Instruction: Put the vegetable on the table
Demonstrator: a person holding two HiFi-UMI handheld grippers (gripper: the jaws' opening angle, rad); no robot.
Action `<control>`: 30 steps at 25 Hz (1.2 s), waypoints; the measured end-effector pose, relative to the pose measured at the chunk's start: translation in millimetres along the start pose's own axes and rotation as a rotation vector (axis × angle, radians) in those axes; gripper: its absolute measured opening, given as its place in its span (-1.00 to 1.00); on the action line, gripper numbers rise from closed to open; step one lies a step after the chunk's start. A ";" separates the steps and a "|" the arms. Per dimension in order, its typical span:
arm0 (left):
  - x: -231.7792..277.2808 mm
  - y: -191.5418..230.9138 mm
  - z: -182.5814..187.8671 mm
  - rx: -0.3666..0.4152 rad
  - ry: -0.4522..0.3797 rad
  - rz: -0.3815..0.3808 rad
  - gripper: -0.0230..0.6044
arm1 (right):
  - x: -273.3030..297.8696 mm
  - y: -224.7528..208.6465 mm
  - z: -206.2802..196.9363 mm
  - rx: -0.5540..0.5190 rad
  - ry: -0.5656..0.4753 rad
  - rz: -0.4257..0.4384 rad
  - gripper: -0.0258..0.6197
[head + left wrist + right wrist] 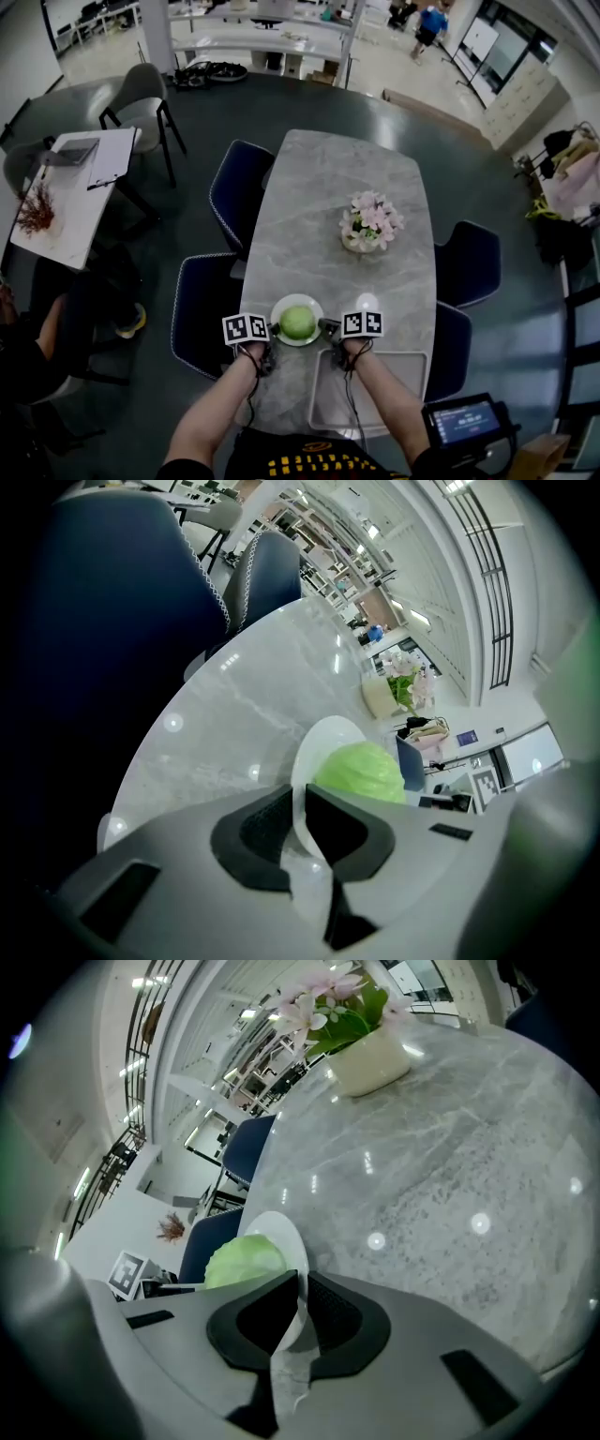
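Observation:
A round green cabbage (298, 322) lies on a small white plate (284, 307) above the near end of the grey marble table (328, 187). My left gripper (268, 332) is shut on the plate's left rim and my right gripper (327, 329) on its right rim. In the left gripper view the plate's edge (319, 742) runs between the jaws of the left gripper (302, 825), with the cabbage (361, 771) just beyond. The right gripper view shows the right gripper (302, 1312) pinching the plate (284, 1229) beside the cabbage (242, 1260). Whether the plate rests on the table I cannot tell.
A white pot of pink flowers (370, 225) stands mid-table, beyond the plate. A pale rectangular mat (328, 398) lies at the table's near edge. Dark blue chairs (239, 192) flank both long sides. A device with a lit screen (464, 422) sits at the lower right.

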State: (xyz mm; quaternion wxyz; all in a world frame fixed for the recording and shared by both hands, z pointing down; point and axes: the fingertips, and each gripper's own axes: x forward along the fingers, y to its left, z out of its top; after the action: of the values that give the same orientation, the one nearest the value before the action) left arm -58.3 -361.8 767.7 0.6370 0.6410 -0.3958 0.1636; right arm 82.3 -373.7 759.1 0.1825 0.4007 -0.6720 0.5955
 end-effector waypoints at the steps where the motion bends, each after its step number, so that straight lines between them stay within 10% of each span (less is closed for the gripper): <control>1: 0.2 1.7 0.5 -0.001 0.000 0.006 -0.81 | 1.9 0.3 0.5 -0.010 0.007 -0.008 -0.84; 23: 3.4 11.5 6.8 0.097 0.029 0.123 -0.79 | 16.2 -7.3 -2.2 -0.200 0.109 -0.189 -0.79; 30: -21.3 16.6 25.2 0.136 -0.078 0.167 -0.73 | -12.1 2.7 29.9 -0.254 -0.049 -0.228 -0.79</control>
State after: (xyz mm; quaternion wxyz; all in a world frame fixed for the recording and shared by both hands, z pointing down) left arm -91.1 -377.2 760.5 0.5605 0.6533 -0.4602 0.2175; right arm 94.6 -398.2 741.9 0.2816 0.4625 -0.6961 0.4714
